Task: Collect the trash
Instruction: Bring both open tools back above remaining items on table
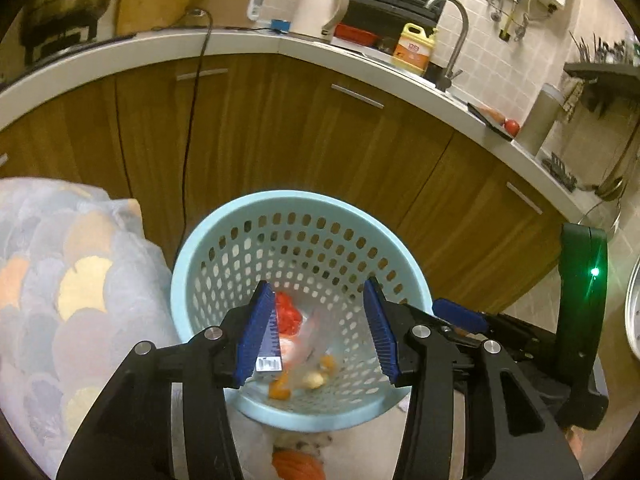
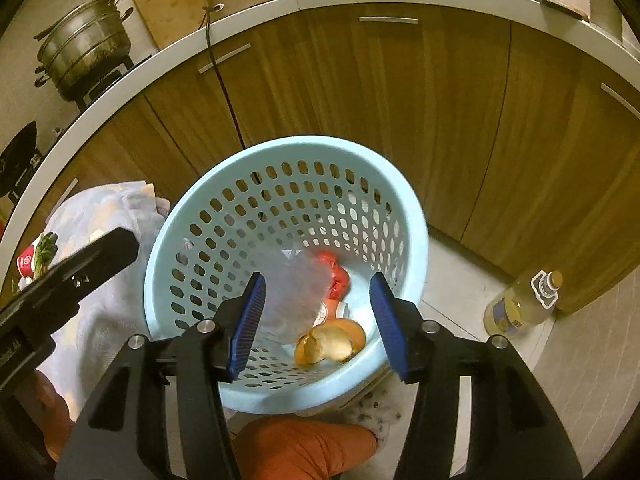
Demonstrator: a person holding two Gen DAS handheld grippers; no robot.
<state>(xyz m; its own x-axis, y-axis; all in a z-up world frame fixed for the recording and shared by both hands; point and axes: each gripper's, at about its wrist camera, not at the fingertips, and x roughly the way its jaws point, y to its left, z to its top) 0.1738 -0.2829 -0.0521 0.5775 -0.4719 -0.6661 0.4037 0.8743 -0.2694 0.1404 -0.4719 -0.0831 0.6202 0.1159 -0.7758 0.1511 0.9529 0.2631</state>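
Note:
A light blue perforated basket (image 1: 224,248) stands on the floor before the wooden cabinets; it also shows in the right wrist view (image 2: 192,216). Inside lie red plastic trash (image 1: 288,312), a clear bag (image 1: 308,344) and orange peel (image 1: 280,390). The right wrist view shows the red trash (image 2: 338,276), a blurred clear bag (image 2: 296,280) and peel (image 2: 332,344). My left gripper (image 1: 320,332) is open and empty above the basket. My right gripper (image 2: 318,320) is open and empty above it too, and part of it shows in the left wrist view (image 1: 460,316).
A patterned cloth (image 1: 60,280) covers something left of the basket. An oil bottle (image 2: 520,308) stands on the floor at right. A power cord (image 1: 188,140) hangs down the cabinet. The counter (image 1: 120,52) holds a steamer pot (image 2: 84,52), a kettle and a detergent bottle.

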